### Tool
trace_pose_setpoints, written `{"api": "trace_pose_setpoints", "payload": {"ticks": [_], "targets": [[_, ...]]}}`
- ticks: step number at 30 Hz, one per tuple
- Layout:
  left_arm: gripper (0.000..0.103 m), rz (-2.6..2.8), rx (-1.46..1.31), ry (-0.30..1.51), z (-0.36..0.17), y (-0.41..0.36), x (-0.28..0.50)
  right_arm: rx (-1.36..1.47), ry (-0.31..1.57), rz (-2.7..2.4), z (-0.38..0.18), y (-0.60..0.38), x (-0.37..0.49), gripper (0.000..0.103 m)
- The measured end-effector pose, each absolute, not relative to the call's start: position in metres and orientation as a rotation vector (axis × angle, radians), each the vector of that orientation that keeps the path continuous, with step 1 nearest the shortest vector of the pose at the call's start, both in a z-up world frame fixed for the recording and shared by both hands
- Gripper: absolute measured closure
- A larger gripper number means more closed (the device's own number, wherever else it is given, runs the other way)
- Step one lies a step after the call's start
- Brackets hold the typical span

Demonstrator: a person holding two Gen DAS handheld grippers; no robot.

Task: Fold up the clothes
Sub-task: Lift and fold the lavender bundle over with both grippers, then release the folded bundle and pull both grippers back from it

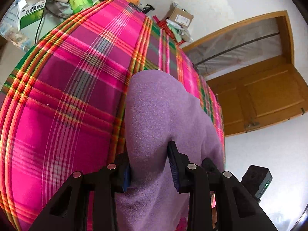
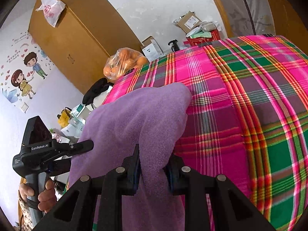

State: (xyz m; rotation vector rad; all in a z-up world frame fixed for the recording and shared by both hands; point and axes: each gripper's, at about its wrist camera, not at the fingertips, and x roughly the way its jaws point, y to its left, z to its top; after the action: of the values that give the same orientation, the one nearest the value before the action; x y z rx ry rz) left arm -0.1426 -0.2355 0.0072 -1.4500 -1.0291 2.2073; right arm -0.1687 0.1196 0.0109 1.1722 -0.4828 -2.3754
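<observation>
Left gripper (image 1: 152, 165): jaws part-way closed, pads pressed into a thick bunch of the purple fleece garment (image 1: 163, 115). Right gripper (image 2: 154, 168): jaws narrower, also clamped on a fold of the same garment (image 2: 134, 119). So 2 grips on 1 piece, side by side.

Garment position: lifted at the near end, draped forward from both grippers, with its far rounded end lying over the plaid cloth (image 1: 67, 96) that covers the work surface. In the right wrist view the left gripper (image 2: 77, 148) shows at the garment's left edge, with the person's hand (image 2: 38, 194) on its handle.

Risks, judged from this moment:
1. Bunched grips. Each jaw holds a wad, not a clean edge, so the fold line may come out crooked or the layers may shift on release.
2. Uneven pull. If 1 hand leads the other, the fleece will twist and land skewed.
3. Snagging the plaid cloth. Fleece drags on woven fabric; a low pass could ruck the cover up.
4. Clutter beyond the cloth. The bag of oranges (image 2: 123, 63) and boxes (image 1: 30, 9) sit near the far edge; an overshoot could nudge them.
5. Slip. Fleece is soft and compressible; a sharp tug could pull it out of the narrower right grip.
</observation>
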Motion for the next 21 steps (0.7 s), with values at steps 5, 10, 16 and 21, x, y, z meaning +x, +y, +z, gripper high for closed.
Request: {"api": "trace_pose_setpoints", "payload": {"ticks": [5, 10, 16, 21], "targets": [[0.067, 2.201, -1.460, -1.037, -0.004, -0.235, -0.148, 1.186, -0.458, -2.383, 0.002, 0.118, -0.173, 0.079], [0.059, 2.212, -1.471, -1.022, -0.007, -0.239, -0.145, 1.197, -0.433, -2.385, -0.003, 0.118, -0.175, 0.076], [0.053, 2.206, -1.488, -1.042, -0.010, -0.241, -0.145, 1.196, -0.417, -2.402, -0.005, 0.120, -0.170, 0.069], [0.053, 2.205, -1.494, -1.070, -0.009, -0.247, -0.134, 1.201, -0.400, -2.418, -0.004, 0.126, -0.158, 0.069]]}}
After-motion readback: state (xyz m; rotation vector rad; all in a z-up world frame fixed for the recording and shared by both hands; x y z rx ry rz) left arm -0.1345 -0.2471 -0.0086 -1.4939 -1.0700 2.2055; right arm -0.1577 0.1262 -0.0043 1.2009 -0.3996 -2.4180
